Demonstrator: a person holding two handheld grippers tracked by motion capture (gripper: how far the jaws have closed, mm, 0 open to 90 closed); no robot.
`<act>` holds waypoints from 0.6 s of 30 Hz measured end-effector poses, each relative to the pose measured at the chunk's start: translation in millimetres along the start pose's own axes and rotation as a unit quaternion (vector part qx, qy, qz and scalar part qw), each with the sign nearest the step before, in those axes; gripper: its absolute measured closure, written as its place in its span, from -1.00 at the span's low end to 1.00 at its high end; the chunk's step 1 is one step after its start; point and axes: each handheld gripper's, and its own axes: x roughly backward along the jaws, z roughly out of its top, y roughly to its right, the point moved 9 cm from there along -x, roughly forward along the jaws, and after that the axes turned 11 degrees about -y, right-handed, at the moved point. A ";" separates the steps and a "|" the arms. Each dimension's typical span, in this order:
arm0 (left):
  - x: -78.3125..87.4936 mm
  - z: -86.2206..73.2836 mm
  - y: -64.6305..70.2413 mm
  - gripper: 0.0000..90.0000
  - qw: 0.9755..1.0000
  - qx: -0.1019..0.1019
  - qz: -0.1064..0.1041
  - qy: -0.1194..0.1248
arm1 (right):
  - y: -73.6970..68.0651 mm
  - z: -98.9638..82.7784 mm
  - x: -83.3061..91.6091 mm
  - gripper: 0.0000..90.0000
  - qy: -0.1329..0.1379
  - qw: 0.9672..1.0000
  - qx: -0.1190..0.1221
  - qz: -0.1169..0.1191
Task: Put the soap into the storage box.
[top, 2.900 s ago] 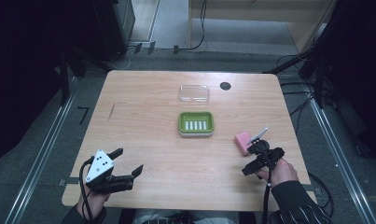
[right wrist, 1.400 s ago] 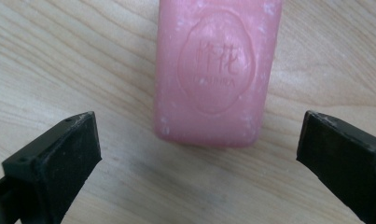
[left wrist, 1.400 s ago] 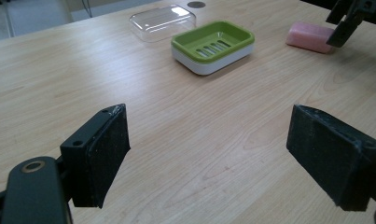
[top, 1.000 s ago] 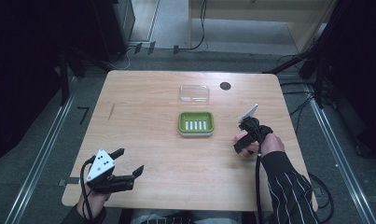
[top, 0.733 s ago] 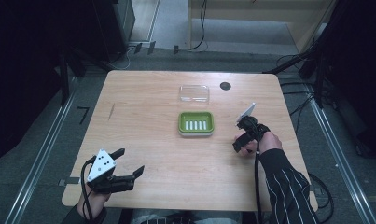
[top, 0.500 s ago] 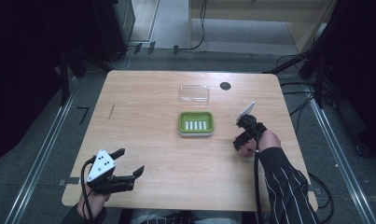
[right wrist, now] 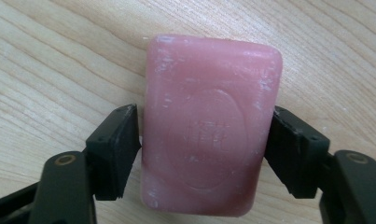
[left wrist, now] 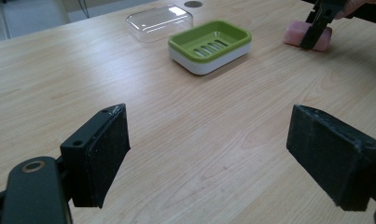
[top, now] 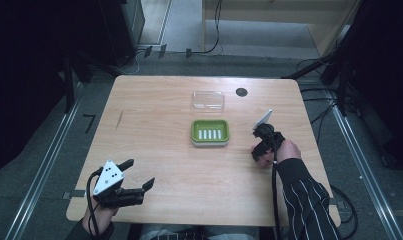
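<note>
Lying flat on the table (top: 159, 120) right of the green dish (top: 210, 132), the soap (right wrist: 209, 126) is a pink, rounded-cornered bar with a faint oval stamp pressed into its top and whitish scuffs along the edges. The right gripper (right wrist: 204, 154) has just been closing its jaws, which now press the bar's two long sides. The left gripper (left wrist: 209, 158) rests near the table's front left corner, jaws wide apart with nothing between them. A clear lid (top: 208, 100) sits behind the dish.
</note>
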 end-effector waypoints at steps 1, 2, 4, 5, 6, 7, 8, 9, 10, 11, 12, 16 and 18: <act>-0.1 0.0 0.0 -0.69 1.000 0.000 0.000 0.000 | 0.4 0.2 -0.3 -0.31 0.000 1.000 0.000 0.000; -0.1 -0.1 -0.1 -0.69 1.000 -0.001 0.000 -0.001 | 0.1 -0.1 -0.3 -0.30 -0.003 1.000 0.001 0.001; -0.2 -0.1 0.0 -0.69 1.000 -0.003 0.000 -0.001 | 0.4 0.4 -0.4 -0.24 -0.001 1.000 0.001 -0.001; -0.2 -0.1 0.1 -0.69 1.000 -0.003 0.000 -0.001 | 0.3 0.5 -0.4 -0.23 -0.001 1.000 0.001 -0.001; -0.2 -0.2 0.2 -0.69 1.000 -0.002 0.000 -0.001 | 0.2 0.5 -0.7 -0.22 -0.002 1.000 0.000 -0.002; -0.1 -0.1 0.1 -0.69 1.000 -0.002 0.000 -0.001 | 0.4 0.6 -0.8 -0.21 -0.001 1.000 0.000 -0.003; -0.1 -0.1 0.0 -0.69 1.000 -0.002 0.000 -0.001 | 0.6 0.9 -1.1 -0.21 -0.001 1.000 0.001 -0.004; -0.1 -0.1 0.0 -0.69 1.000 -0.002 0.000 -0.001 | 0.6 0.7 -1.3 -0.21 -0.002 1.000 0.000 -0.004; -0.1 0.0 0.3 -0.69 1.000 -0.001 0.000 0.000 | 0.7 0.6 -1.3 -0.21 -0.001 1.000 0.000 -0.004; 0.0 -0.1 0.3 -0.69 1.000 -0.002 0.000 -0.001 | 1.1 0.6 -1.5 -0.21 -0.002 1.000 0.000 -0.005; -0.1 -0.1 0.3 -0.69 1.000 -0.003 -0.001 -0.001 | 0.9 0.8 -1.9 -0.21 -0.001 1.000 0.000 -0.005; 0.0 -0.1 0.3 -0.69 1.000 -0.003 -0.001 -0.001 | 0.1 1.0 -2.8 -0.20 -0.003 1.000 0.000 -0.003; -0.2 -0.2 0.2 -0.69 1.000 -0.004 0.000 -0.002 | 0.8 1.1 -2.7 -0.19 -0.001 1.000 0.000 -0.003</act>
